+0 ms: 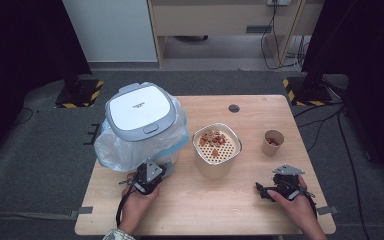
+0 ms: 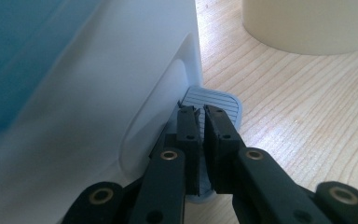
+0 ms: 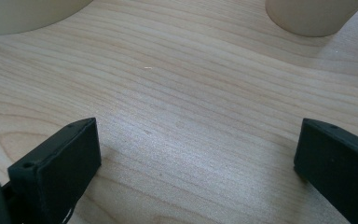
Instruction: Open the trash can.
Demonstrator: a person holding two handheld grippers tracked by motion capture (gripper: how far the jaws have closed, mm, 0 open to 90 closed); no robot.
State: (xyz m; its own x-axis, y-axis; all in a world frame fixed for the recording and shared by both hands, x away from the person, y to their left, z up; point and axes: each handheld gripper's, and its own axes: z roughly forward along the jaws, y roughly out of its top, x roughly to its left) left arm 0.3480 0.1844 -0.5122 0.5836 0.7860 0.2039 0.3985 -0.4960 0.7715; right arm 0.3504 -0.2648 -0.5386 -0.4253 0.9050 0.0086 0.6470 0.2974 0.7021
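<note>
L gripper (image 2: 200, 114) was closed on bin pedal (image 2: 214, 100) (near table's left edge) to lift lid; R gripper (image 3: 196, 154) was kept wide open, empty.

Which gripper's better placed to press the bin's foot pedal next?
Left. The left gripper is shut, tips already over the grey pedal at the bin base; the right gripper sits open, far off.

Lab: hazard-taped rig feet (image 1: 79, 95), cables (image 1: 275, 45)
</note>
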